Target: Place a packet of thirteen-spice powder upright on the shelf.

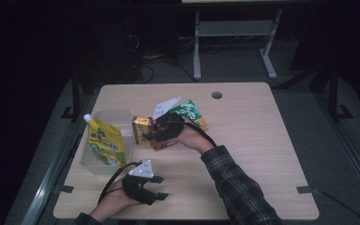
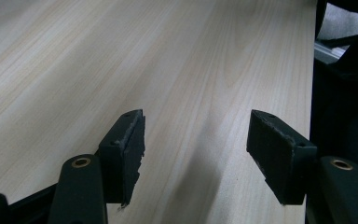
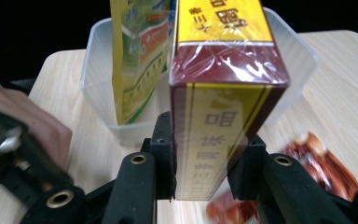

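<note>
My right gripper (image 3: 204, 161) is shut on a yellow and maroon box (image 3: 223, 93) wrapped in film, held above the table just right of a clear plastic bin (image 3: 98, 70). In the high view the box (image 1: 142, 129) sits in the right gripper (image 1: 155, 135) beside the bin (image 1: 90, 157). A yellow spouted pouch (image 1: 105, 143) stands in the bin, and the same pouch (image 3: 137, 51) is in the right gripper view. My left gripper (image 1: 160, 187) rests open low over the table's near edge, with bare wood between its fingers (image 2: 126, 149).
A green packet (image 1: 190, 112) lies behind the right hand. A red-brown snack packet (image 3: 326, 163) lies on the table under the box. A cable hole (image 1: 216, 95) is at the far side. The wooden table (image 1: 262, 140) has free room on its right half.
</note>
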Demonstrator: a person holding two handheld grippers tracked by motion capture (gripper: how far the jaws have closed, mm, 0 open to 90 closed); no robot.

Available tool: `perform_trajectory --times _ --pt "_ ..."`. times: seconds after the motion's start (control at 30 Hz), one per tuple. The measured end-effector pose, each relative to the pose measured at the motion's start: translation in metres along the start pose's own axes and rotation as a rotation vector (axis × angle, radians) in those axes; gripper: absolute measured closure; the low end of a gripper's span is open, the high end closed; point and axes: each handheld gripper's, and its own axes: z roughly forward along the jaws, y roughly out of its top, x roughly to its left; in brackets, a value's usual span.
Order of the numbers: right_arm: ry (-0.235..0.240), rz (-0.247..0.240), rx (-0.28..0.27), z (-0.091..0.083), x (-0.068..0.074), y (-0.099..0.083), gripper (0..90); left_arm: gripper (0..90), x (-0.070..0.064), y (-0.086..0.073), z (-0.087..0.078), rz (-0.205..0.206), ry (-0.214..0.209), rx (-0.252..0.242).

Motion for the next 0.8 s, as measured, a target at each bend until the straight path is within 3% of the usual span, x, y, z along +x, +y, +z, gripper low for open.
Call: perform_trajectory --times 0.17,0.27,0.8 --pt "0.006 -0.042 0.039 0.021 -0.004 0.013 67.1 36.4 -0.003 0.0 0.001 -0.011 -0.003 -0.019" --pt "0.009 -0.047 0.04 0.03 -0.008 0.018 67.1 36.4 -0.002 0.001 0.0 0.011 -0.004 -0.009" --pt "0.026 -0.08 0.05 0.048 -0.01 0.029 67.0 36.4 -0.003 0.002 -0.001 0.019 -0.005 -0.015"
